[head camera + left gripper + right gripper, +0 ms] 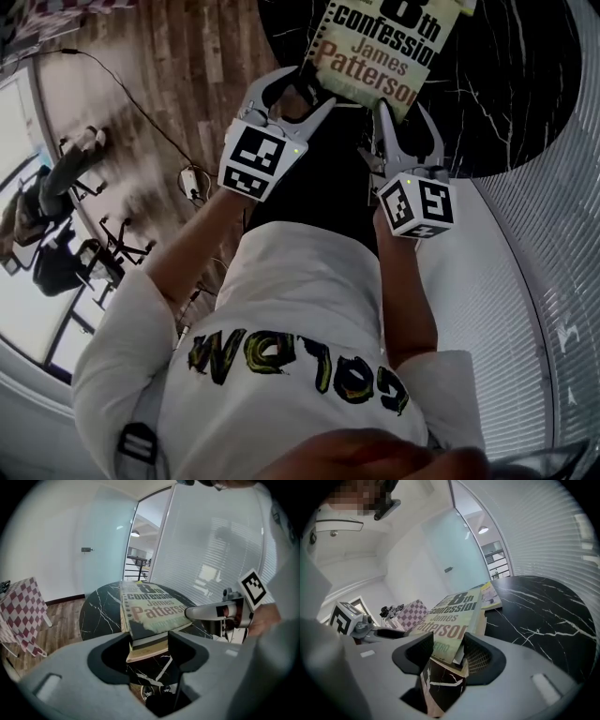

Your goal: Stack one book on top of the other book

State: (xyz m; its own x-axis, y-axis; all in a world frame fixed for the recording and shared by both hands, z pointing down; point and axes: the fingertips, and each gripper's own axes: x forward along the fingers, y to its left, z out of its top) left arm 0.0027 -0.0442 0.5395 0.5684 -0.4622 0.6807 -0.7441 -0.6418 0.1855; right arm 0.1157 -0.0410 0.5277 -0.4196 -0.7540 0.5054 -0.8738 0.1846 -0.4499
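The top book, a pale paperback with big dark and red print, lies near the edge of the round black marble table. It rests on a second book, whose tan page edge shows beneath it. My left gripper is shut on the top book's near left corner. My right gripper is shut on its near right corner. A thin dark gap shows between the two books at the left corner. Each gripper is visible in the other's view, the right gripper and the left gripper.
A thin booklet lies on the table beyond the books. A small table with a checkered cloth stands on the wood floor. Dark chairs and a cable with a power strip are at the left. A blind-covered wall curves along the right.
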